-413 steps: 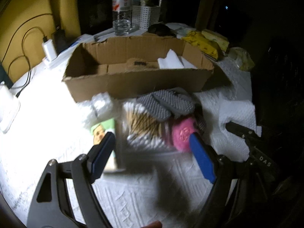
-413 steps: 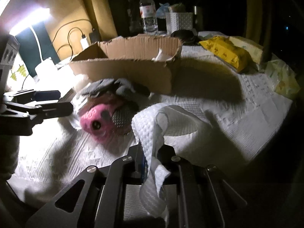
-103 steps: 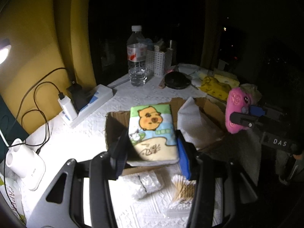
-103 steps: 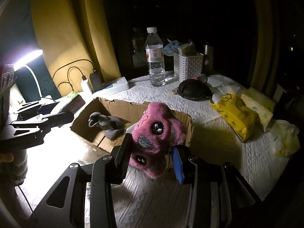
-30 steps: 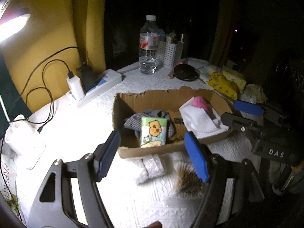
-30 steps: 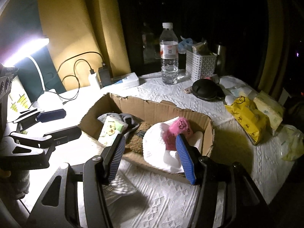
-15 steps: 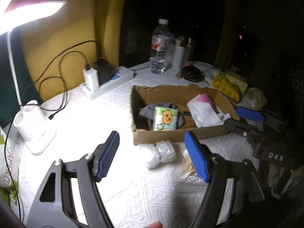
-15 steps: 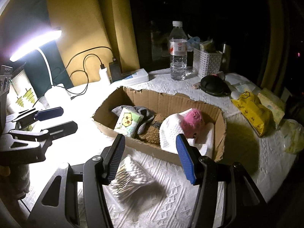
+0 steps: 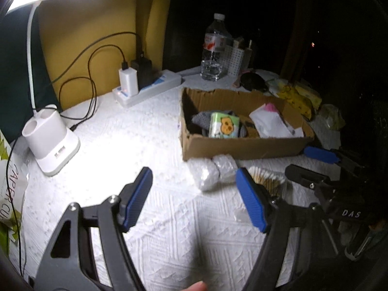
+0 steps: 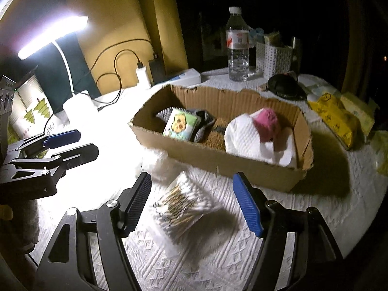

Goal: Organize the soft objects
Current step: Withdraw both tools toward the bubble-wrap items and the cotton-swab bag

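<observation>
An open cardboard box [image 9: 242, 145] [image 10: 218, 160] holds a green cartoon tissue pack [image 9: 224, 127] [image 10: 181, 123], a grey sock [image 10: 206, 118], a white paper towel [image 9: 269, 126] [image 10: 247, 138] and a pink plush [image 10: 265, 121]. In front of it lie a clear-wrapped white bundle [image 9: 213, 172] and a bag of cotton swabs [image 10: 181, 206] [image 9: 269, 181]. My left gripper [image 9: 192, 172] [image 10: 87, 141] hovers open and empty, left of the box. My right gripper [image 10: 191, 175] [image 9: 297, 160] is opening its jaws above the swab bag without touching it.
A lamp base [image 9: 51, 145] and a power strip [image 9: 150, 88] with cables stand at the left and back. Behind the box are a water bottle [image 10: 236, 46], a white basket [image 10: 276, 58] and a black round case [image 10: 283, 87]. Yellow packs [image 10: 337, 116] lie right.
Both grippers have pulled back and sunk, so the box sits farther off. The right jaws stand wider than before. The tissue pack and pink plush held earlier now lie in the box.
</observation>
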`<state>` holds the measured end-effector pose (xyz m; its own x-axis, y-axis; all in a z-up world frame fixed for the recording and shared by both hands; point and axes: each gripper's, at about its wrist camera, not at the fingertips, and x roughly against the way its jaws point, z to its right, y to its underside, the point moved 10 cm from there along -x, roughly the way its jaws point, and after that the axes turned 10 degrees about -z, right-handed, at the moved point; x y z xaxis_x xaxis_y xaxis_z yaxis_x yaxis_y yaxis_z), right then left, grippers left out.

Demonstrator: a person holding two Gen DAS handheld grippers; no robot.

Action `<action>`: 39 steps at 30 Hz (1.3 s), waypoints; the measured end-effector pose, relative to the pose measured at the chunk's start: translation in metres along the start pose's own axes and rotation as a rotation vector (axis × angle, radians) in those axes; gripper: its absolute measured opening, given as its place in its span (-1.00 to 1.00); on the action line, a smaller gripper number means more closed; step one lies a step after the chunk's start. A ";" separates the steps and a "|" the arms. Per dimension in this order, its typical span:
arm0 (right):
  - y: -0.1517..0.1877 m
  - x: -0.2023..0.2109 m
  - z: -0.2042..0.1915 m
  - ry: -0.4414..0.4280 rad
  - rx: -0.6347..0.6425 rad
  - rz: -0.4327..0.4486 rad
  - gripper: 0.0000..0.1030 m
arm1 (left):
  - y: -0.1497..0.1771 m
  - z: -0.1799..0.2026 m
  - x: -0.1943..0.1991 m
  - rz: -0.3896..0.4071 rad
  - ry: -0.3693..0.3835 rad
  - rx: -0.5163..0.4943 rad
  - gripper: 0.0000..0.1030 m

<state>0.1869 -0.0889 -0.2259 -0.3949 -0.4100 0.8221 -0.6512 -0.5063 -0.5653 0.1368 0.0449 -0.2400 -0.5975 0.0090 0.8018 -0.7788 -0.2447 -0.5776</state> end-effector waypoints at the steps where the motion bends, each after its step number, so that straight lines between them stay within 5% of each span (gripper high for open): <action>1: 0.003 -0.002 -0.001 -0.001 -0.002 -0.005 0.41 | 0.002 0.000 -0.001 -0.004 0.000 -0.001 0.41; 4: 0.012 -0.009 -0.001 -0.005 -0.010 -0.020 0.42 | 0.010 0.001 -0.006 -0.016 0.000 -0.003 0.48; 7: 0.020 -0.017 -0.002 -0.010 -0.021 -0.040 0.41 | 0.016 0.001 -0.009 -0.021 0.005 0.000 0.80; 28: 0.031 -0.070 -0.015 -0.104 -0.057 -0.114 0.51 | 0.024 0.001 -0.034 -0.085 -0.017 -0.001 0.80; 33: 0.031 -0.069 -0.012 -0.134 -0.050 -0.109 0.18 | 0.019 0.006 -0.040 -0.092 -0.025 -0.011 0.80; 39: 0.034 -0.060 0.002 -0.126 -0.048 -0.098 0.04 | 0.011 0.018 -0.056 -0.110 -0.040 -0.034 0.80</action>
<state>0.1897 -0.0833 -0.2947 -0.2456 -0.4535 0.8567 -0.7139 -0.5132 -0.4763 0.1648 0.0237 -0.2887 -0.5007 -0.0051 0.8656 -0.8455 -0.2112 -0.4903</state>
